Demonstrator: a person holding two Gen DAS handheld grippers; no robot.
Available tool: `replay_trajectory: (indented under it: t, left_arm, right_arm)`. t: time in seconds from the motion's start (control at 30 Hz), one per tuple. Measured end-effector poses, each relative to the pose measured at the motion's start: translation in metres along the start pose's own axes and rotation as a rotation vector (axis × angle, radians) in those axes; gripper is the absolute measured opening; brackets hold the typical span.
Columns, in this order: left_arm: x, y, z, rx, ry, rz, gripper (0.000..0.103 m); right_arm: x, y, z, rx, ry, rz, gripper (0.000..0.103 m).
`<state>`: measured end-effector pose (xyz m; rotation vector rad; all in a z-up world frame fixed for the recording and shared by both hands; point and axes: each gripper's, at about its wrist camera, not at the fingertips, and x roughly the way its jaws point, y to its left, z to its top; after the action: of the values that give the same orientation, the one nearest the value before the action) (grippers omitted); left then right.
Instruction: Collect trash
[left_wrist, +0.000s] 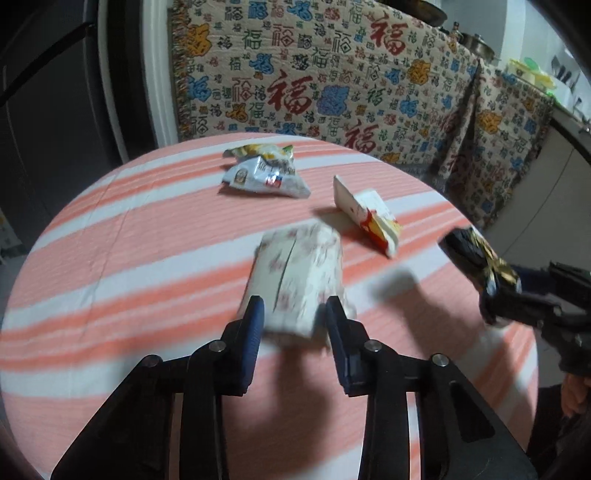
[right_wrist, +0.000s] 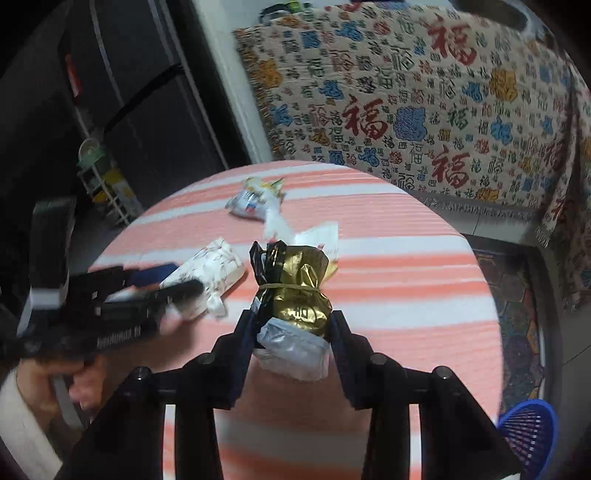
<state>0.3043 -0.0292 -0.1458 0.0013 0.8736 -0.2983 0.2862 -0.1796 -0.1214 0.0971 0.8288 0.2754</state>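
Observation:
My left gripper (left_wrist: 294, 312) is shut on a white floral tissue pack (left_wrist: 295, 273) and holds it over the round table; the same pack shows in the right wrist view (right_wrist: 210, 269). My right gripper (right_wrist: 291, 325) is shut on a gold and black foil bag (right_wrist: 295, 291) tied with a rubber band; that bag also shows at the right of the left wrist view (left_wrist: 480, 258). A crumpled white and blue snack bag (left_wrist: 264, 171) and a white and red wrapper (left_wrist: 369, 214) lie on the table farther back.
The round table has a pink and white striped cloth (left_wrist: 110, 240). A blue mesh basket (right_wrist: 528, 432) stands on the floor at the right. A patterned blanket (left_wrist: 332, 74) covers furniture behind the table. A dark fridge (right_wrist: 129, 92) stands at the left.

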Motion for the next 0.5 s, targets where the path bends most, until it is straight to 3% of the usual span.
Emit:
replay_trajectory:
  t: [0.17,0.2,0.23,0.3,0.33,0.5]
  left_arm:
    - [-0.037,0.005,-0.046,0.013,0.002,-0.008,0.039]
    - [-0.043,0.004,-0.054,0.024,0.002,-0.011,0.054]
    - [-0.046,0.004,-0.059,0.036,0.003,-0.01,0.076]
    - [-0.047,0.001,-0.066,0.07,-0.005,0.0,0.091]
    - [-0.045,0.0,-0.067,0.083,-0.005,0.003,0.091]
    - [-0.013,-0.002,-0.041,0.064,0.007,0.011,0.091]
  right_arm:
    - [-0.026,0.027,-0.05,-0.084,0.055,0.001,0.041]
    - [-0.027,0.029,-0.06,-0.09,0.059,-0.013,0.042]
    - [-0.027,0.031,-0.069,-0.102,0.056,-0.047,0.044]
    - [-0.025,0.032,-0.081,-0.118,0.044,-0.087,0.053]
    - [-0.022,0.031,-0.085,-0.115,0.049,-0.092,0.066]
    - [-0.008,0.034,-0.097,-0.108,0.065,-0.108,0.07]
